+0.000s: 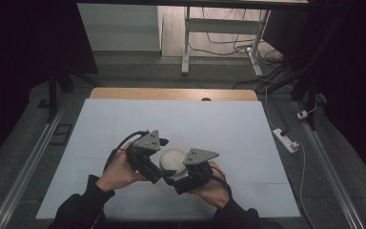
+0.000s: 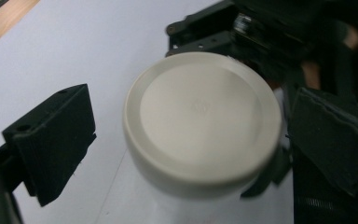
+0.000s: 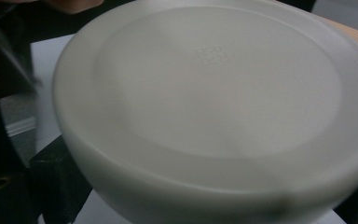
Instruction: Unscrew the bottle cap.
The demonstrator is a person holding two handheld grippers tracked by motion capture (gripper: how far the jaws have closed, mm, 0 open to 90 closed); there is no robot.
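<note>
Both grippers meet over a round white lid near the front middle of the white table cover. Left gripper stands spread, one jaw well clear of the lid's rim, the other just beside it. Right gripper sits under the lid's near edge; whether its jaws pinch it cannot be told, since the close view is blurred. Each hand grips its tool from below.
</note>
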